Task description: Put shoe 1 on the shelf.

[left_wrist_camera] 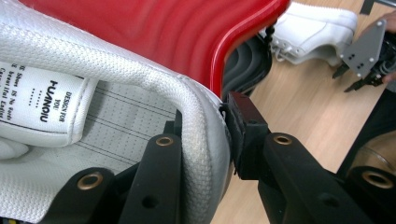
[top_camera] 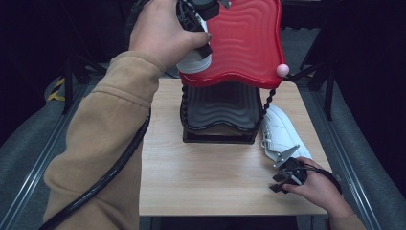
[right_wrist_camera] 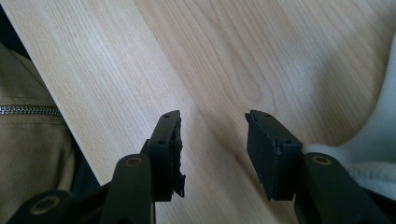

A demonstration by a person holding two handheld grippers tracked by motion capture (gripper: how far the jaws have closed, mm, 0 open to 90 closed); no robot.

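Observation:
My left gripper (top_camera: 205, 48) is shut on the heel collar of a white shoe (top_camera: 194, 62), holding it over the left edge of the red top shelf (top_camera: 244, 38) of a small shoe rack. In the left gripper view one jaw sits inside the shoe (left_wrist_camera: 93, 116) and the other outside, pinching the padded rim at the left gripper (left_wrist_camera: 205, 121). A second white shoe (top_camera: 280, 129) lies on the table right of the rack. My right gripper (top_camera: 276, 182) rests near its heel, open, with only bare wood between the jaws of the right gripper (right_wrist_camera: 213, 135).
The rack has a black wavy lower shelf (top_camera: 220, 105) and a pink knob (top_camera: 282, 70) on its right corner post. It stands at the back of the wooden table (top_camera: 206, 177). My tan sleeve (top_camera: 105, 134) and a black cable cross the table's left side.

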